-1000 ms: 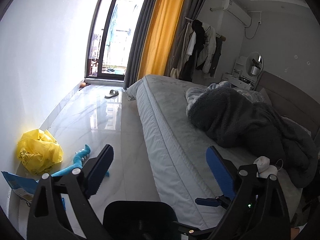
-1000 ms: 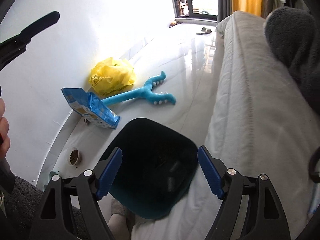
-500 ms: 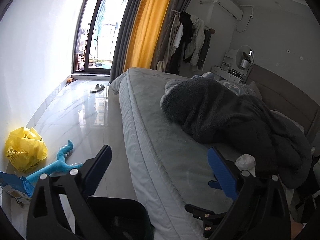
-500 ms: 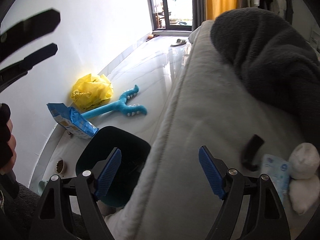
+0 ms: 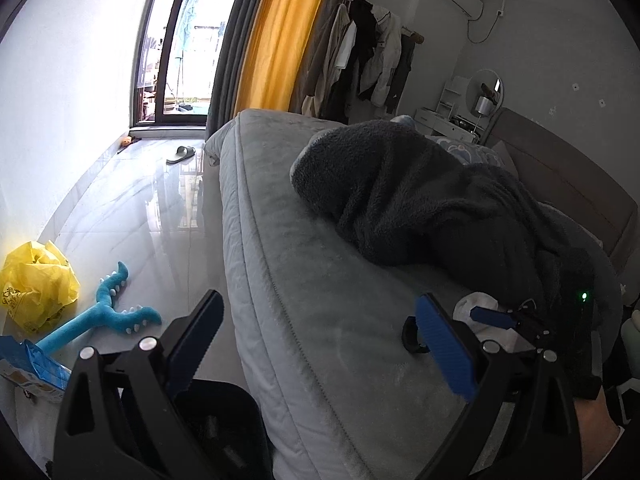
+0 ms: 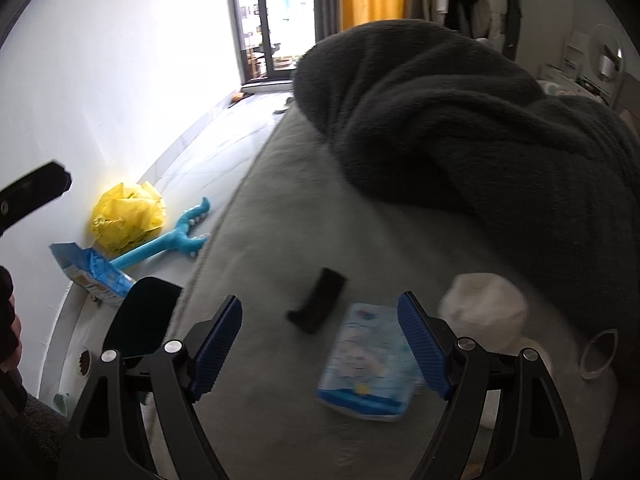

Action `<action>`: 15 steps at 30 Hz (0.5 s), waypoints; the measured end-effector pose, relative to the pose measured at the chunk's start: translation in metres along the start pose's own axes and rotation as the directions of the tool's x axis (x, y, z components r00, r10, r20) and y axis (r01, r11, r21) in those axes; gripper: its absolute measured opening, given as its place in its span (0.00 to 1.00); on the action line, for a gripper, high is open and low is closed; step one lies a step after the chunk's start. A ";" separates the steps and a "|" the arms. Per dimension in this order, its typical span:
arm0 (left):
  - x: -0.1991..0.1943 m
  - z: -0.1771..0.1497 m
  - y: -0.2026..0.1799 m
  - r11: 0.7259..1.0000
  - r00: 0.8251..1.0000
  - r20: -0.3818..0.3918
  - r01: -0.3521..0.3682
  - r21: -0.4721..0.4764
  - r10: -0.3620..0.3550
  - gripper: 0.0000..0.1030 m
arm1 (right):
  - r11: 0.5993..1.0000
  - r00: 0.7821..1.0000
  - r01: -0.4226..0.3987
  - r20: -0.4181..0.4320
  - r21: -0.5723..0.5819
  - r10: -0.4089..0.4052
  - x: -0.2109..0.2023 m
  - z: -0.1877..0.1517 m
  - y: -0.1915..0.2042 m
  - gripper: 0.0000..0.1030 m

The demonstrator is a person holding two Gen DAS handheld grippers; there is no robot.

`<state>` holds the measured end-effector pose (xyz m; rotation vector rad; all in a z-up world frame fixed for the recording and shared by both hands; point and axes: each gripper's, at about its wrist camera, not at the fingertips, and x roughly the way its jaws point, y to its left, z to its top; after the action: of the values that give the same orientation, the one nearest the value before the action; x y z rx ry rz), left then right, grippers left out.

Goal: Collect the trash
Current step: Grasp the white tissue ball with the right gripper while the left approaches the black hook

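On the grey bed [image 6: 280, 264] lie a blue and white packet [image 6: 370, 364], a small black object [image 6: 318, 300] and a white crumpled wad [image 6: 482, 312]. My right gripper [image 6: 320, 344] is open and empty above the bed, the packet between its fingers. A dark bin [image 6: 138, 316] stands on the floor beside the bed; it also shows in the left wrist view [image 5: 216, 428]. My left gripper [image 5: 320, 344] is open and empty over the bed's edge. The right gripper's fingers [image 5: 496, 318] show there near the white wad [image 5: 476, 306].
A dark fleece blanket [image 5: 420, 196] is heaped on the bed. On the floor by the wall lie a yellow plastic bag [image 5: 36, 284], a blue toy [image 5: 104, 316] and a blue food bag [image 5: 32, 372]. A small bowl [image 6: 84, 360] sits near the bin.
Both grippers have swung right from the floor and bin toward the bed. The packet, black object and white wad have come into the right wrist view.
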<state>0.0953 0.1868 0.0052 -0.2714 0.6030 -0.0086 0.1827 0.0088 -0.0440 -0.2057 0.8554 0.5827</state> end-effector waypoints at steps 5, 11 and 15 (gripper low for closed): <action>0.014 -0.007 -0.013 1.000 0.999 -0.040 0.011 0.014 -0.011 0.95 | 0.998 0.999 0.040 0.011 0.046 -0.041 -0.005 0.001 -0.026 0.79; 0.031 -0.016 -0.033 0.997 0.997 -0.076 0.016 0.077 -0.010 0.94 | 0.995 0.997 0.079 0.019 0.057 -0.081 -0.004 0.002 -0.035 0.79; 0.040 -0.019 -0.043 0.995 0.995 -0.096 0.037 0.091 -0.028 0.93 | 0.991 0.993 0.115 0.012 0.064 -0.116 -0.004 -0.001 -0.052 0.79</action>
<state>0.1211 0.1370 -0.0208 -0.1919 0.6906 -0.0808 0.2090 -0.0360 -0.0443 -0.1910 0.8396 0.4480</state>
